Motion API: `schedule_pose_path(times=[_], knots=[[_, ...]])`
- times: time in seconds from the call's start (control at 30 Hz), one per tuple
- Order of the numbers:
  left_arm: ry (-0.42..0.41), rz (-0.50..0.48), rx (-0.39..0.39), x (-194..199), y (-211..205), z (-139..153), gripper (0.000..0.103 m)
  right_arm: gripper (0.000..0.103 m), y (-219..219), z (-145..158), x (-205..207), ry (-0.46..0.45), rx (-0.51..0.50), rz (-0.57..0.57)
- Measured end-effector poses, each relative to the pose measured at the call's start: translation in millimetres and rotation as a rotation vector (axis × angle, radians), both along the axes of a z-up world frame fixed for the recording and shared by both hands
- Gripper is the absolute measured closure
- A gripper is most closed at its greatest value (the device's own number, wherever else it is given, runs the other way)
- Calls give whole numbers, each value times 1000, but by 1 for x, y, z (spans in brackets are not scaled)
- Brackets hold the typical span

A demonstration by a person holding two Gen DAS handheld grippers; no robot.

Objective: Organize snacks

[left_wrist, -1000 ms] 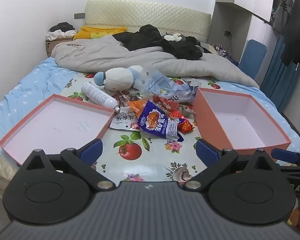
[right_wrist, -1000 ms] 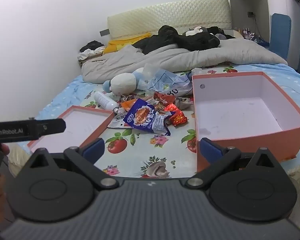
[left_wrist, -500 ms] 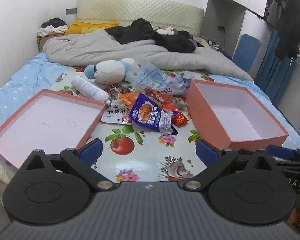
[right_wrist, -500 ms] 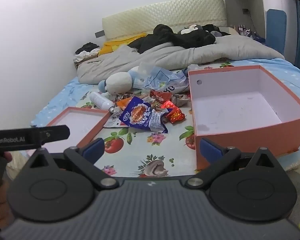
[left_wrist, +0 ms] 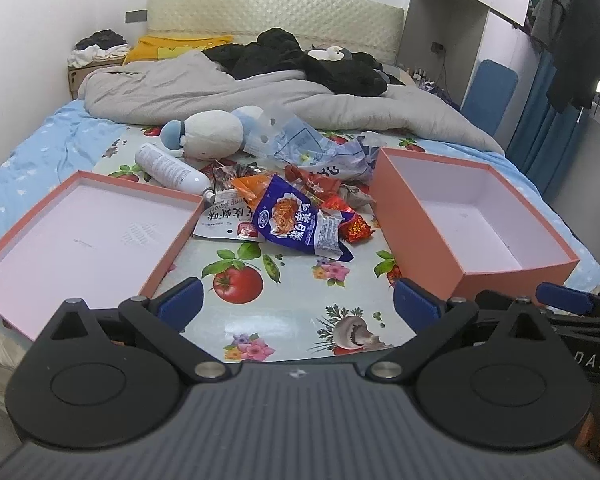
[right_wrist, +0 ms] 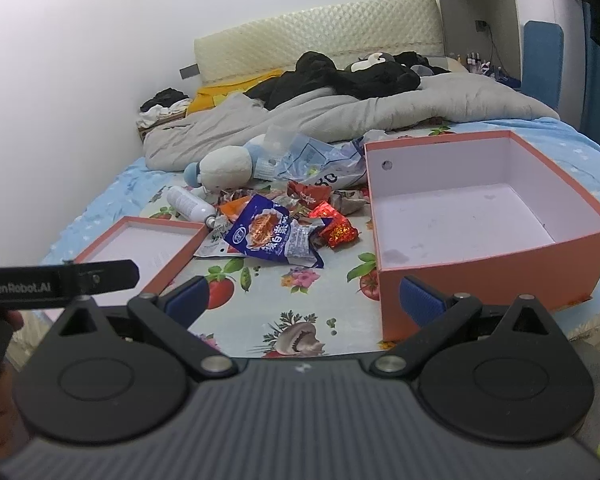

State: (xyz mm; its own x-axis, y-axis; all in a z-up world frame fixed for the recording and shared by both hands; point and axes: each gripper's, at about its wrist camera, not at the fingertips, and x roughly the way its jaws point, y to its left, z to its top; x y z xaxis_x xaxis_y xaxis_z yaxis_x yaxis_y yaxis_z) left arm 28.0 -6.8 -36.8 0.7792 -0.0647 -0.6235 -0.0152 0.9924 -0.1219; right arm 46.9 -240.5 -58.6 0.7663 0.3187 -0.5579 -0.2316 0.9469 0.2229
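Observation:
A heap of snack packets lies mid-cloth, topped by a blue packet with red wrappers beside it. A deep orange box stands empty at the right. Left of the heap lies a shallow orange lid, also empty. My left gripper is open, low over the cloth's near edge, short of the heap. My right gripper is open too, its right finger in front of the deep box's near wall.
A white bottle and a plush toy lie behind the heap, with a crumpled plastic bag. A grey duvet and dark clothes cover the far bed. The fruit-print cloth is bare near me.
Both grippers have risen and drawn slightly closer to the bed, so the heap and boxes sit lower and larger in view. The jaws stay open; nothing on the cloth moved.

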Motion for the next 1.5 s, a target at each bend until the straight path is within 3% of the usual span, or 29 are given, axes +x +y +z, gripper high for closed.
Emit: schedule_pose_path(times=[0.67, 1.5], knots=[[4, -4, 7, -4, -4, -4, 0, 0, 0, -3, -1, -16, -14, -10], [40, 31, -7, 5, 8, -13, 0, 0, 3, -19, 5, 51, -15, -11]])
